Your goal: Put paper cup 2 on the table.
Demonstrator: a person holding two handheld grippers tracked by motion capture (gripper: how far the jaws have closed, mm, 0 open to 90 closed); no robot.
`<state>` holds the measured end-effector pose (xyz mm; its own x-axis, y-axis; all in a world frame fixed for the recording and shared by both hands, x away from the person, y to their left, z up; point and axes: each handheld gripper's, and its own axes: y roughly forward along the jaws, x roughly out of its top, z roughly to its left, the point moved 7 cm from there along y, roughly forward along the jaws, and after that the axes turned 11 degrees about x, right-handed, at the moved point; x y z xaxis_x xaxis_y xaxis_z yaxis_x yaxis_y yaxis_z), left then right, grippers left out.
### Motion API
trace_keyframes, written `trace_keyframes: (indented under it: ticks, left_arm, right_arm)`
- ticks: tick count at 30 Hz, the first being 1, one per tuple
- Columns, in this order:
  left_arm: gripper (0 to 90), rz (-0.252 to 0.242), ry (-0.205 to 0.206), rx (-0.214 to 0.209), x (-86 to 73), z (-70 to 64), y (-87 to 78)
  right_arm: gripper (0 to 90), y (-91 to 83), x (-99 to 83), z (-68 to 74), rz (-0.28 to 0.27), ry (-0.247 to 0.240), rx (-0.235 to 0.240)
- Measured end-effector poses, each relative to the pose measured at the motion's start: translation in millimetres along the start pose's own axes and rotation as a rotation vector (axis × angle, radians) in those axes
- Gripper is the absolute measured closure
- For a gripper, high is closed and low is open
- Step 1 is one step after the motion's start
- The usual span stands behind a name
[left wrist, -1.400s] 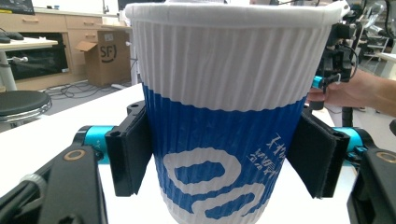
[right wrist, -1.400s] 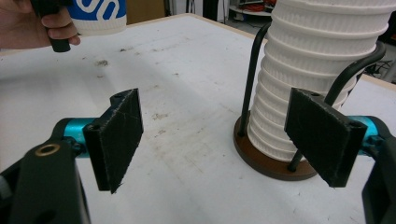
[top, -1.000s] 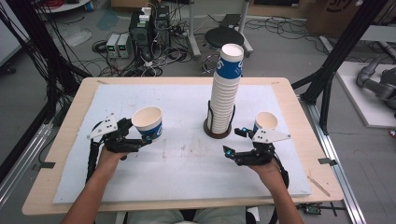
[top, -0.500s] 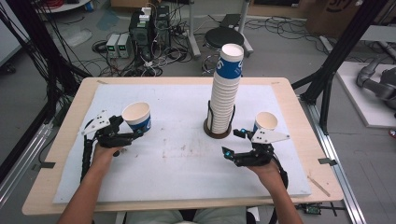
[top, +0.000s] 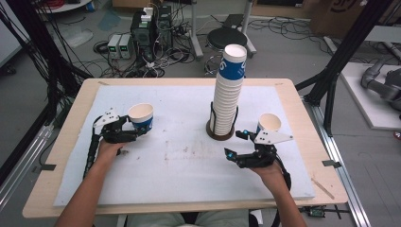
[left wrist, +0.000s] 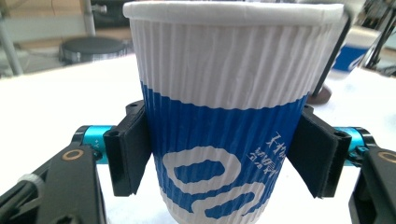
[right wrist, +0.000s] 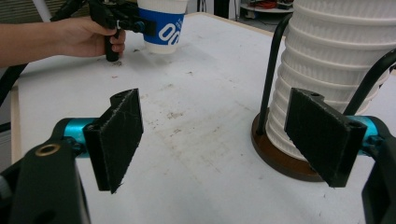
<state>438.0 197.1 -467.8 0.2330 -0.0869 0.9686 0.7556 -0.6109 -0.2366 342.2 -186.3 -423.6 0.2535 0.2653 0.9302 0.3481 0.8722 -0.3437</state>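
Note:
A blue-and-white ribbed paper cup [top: 141, 117] stands upright at the left of the white mat, and my left gripper [top: 130, 128] is shut on it. In the left gripper view both black pads press the cup's [left wrist: 224, 116] lower sides. Its base is at or just above the mat; I cannot tell which. A tall stack of the same cups [top: 229, 85] sits in a black wire holder at the centre. My right gripper [top: 236, 144] hovers open just right of the holder with nothing between its fingers. In the right gripper view the stack [right wrist: 336, 60] is close on the right. A second single cup [top: 269, 123] stands behind my right gripper.
The white mat [top: 184, 165] covers most of a wooden table [top: 302, 109]. The holder's round brown base [right wrist: 285, 156] lies close to my right gripper's right-hand pad. Cables, electronics boxes and a stool are on the floor beyond the far edge.
My left gripper has shifted slightly left with its cup, and the cup has gone from tilted toward the camera to upright. The right gripper and the cup behind it have not moved.

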Motion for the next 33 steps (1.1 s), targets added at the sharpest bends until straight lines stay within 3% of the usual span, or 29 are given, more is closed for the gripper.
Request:
trace_keyframes:
  ticks: [6, 9, 13, 22, 33]
  left_arm:
    - [27.9, 0.074, 0.03, 0.039, -2.7, -0.1, 6.7]
    - [27.8, 0.173, 0.078, 0.07, -7.7, -2.0, 13.8]
    - [27.8, 0.181, 0.068, 0.085, -7.9, -2.5, 14.7]
    - [27.5, 0.223, 0.128, 0.119, -10.8, -4.9, 5.5]
    - [25.0, 0.241, 0.115, 0.15, -17.1, -6.0, -2.5]
  right_arm:
    - [20.1, -0.5, 0.2, -0.2, -0.003, -0.002, 0.007]
    - [20.0, -1.4, 0.2, -0.2, -0.003, -0.001, 0.004]
    - [20.0, -2.6, 0.2, -0.2, -0.004, 0.0, 0.004]
    - [20.0, -5.1, 0.1, -0.9, -0.009, 0.002, -0.001]
    - [20.0, -6.2, -1.6, -1.5, 0.0, 0.006, -0.003]
